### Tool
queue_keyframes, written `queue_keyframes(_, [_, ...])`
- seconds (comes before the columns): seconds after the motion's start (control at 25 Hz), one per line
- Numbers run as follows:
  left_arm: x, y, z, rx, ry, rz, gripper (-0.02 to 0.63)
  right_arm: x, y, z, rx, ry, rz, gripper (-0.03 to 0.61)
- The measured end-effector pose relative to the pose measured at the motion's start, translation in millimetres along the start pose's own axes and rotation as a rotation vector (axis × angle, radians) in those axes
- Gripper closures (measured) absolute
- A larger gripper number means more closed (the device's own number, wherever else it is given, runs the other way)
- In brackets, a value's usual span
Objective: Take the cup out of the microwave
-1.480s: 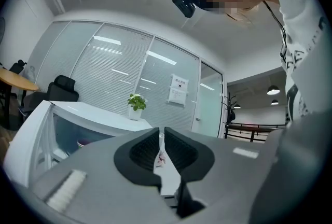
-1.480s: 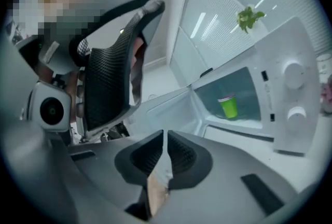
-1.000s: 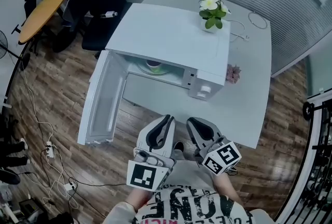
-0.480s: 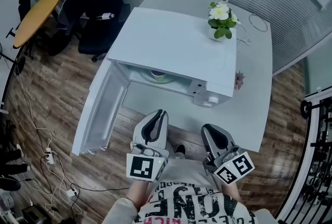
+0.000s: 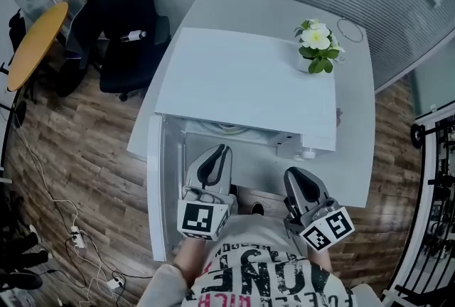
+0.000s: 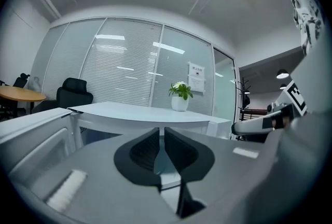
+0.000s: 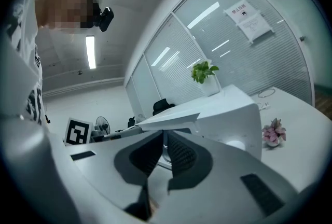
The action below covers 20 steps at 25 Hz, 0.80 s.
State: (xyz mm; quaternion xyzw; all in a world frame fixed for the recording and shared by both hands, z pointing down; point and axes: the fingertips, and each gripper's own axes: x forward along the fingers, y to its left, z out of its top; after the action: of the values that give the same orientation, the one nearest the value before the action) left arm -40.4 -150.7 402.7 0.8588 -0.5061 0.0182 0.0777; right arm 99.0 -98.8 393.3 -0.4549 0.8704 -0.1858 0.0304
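Microwave point(image 5: 249, 78) door point(image 5: 161, 192) open; cup not yet fetched.
Left gripper point(image 6: 161, 140) and right gripper point(image 7: 165, 145) both closed, empty, the cavity just ahead of their jaws.

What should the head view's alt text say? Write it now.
Seen from above, a person holds the left tool and right tool, both shut and empty, before a white microwave whose door stands open at left. A potted plant stands on the microwave, which sits on a white table.

Before me, the microwave point(image 5: 242, 78) sits on the surface point(image 5: 355, 135), door point(image 5: 158, 192) open leftward, plant point(image 5: 316, 46) on top at right, chair point(image 5: 117, 14) behind-left.
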Motion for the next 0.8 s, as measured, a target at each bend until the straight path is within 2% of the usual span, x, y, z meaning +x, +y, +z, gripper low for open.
queue_keyframes(0.4, [-0.3,20.3,-13.6,-0.034,0.053,-0.06,0.597,22.1,13.9,-6.3,0.015,-0.004,-0.066,0.554])
queue_keyframes(0.64, [2.0,35.1,-13.9,-0.007,0.045,-0.07,0.597,26.4,23.0,-5.5,0.012,-0.007,-0.086,0.554])
queue_keyframes(0.8, [6.9,35.9,-11.6,0.048,0.062,-0.082,0.597,30.2,21.8,-2.1,-0.004,-0.01,-0.091,0.554])
